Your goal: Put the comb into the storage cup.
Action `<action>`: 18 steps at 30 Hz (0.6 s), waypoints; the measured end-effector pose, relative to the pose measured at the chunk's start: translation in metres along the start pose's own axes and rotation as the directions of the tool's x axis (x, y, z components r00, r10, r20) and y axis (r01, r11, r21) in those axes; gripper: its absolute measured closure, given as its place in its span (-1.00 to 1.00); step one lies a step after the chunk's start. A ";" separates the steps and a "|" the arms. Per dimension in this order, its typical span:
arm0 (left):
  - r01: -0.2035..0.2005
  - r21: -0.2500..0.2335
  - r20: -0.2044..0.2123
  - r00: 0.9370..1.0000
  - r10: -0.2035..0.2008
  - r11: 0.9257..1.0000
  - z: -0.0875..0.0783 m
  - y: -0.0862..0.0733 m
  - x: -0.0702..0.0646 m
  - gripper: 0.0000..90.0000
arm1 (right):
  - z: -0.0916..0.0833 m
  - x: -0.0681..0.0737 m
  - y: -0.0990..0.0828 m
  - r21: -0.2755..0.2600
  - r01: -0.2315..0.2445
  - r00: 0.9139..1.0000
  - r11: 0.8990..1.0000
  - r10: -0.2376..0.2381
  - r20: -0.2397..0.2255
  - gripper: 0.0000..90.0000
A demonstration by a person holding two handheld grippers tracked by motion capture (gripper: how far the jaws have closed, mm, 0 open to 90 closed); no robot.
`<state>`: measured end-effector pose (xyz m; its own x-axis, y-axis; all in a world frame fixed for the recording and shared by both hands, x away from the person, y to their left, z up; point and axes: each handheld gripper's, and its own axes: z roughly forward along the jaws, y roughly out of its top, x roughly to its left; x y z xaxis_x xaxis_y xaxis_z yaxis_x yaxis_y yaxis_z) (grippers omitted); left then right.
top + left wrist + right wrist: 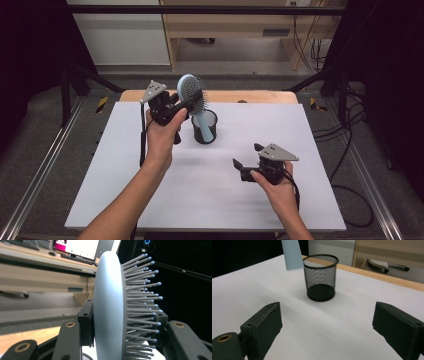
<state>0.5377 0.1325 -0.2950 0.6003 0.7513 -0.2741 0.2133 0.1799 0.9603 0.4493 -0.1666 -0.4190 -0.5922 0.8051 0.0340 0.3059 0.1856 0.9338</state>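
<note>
White tabletop (150, 200): we've got the left gripper (192, 101) clamped on the hairbrush (194, 100) head, handle tip at the mesh cup (205, 127) rim. Right gripper (248, 156) wide, empty, well apart. Seating or pulling the brush remains, we reckon.

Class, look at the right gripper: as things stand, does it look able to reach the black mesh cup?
Probably yes. The right gripper has its jaws wide apart with nothing between them, and bare table lies between it and the mesh cup. The hairbrush, held in the left gripper, hangs over the cup's far side.
</note>
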 end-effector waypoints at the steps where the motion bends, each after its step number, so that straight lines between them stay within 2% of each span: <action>1: -0.003 -0.004 -0.001 1.000 0.003 1.000 0.002 0.003 0.000 0.12 | -0.004 -0.002 -0.002 -0.001 -0.008 1.000 1.000 0.008 0.008 -0.80; 3: -0.024 -0.009 -0.010 1.000 0.024 1.000 0.007 0.009 -0.001 0.12 | -0.014 -0.010 -0.009 -0.013 -0.018 1.000 1.000 0.018 0.018 -0.80; 12: -0.040 -0.024 -0.035 0.999 0.039 0.999 0.021 0.022 0.000 0.12 | -0.034 -0.021 -0.021 -0.062 -0.007 0.999 0.998 0.010 0.048 -0.84; 16: -0.039 -0.032 -0.051 0.998 0.038 0.999 0.026 0.024 0.004 0.12 | -0.046 -0.028 -0.034 -0.121 0.019 0.995 0.992 -0.007 0.104 -0.86; 18: -0.052 -0.034 -0.064 0.997 0.050 0.998 0.030 0.026 0.006 0.12 | -0.046 -0.031 -0.040 -0.148 0.003 0.993 0.989 0.015 0.120 -0.86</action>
<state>0.5696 0.1227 -0.2735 0.5601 0.7982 -0.2219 0.1551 0.1620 0.9745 0.4210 -0.2247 -0.4415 -0.4937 0.8696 0.0051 0.1904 0.1024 0.9764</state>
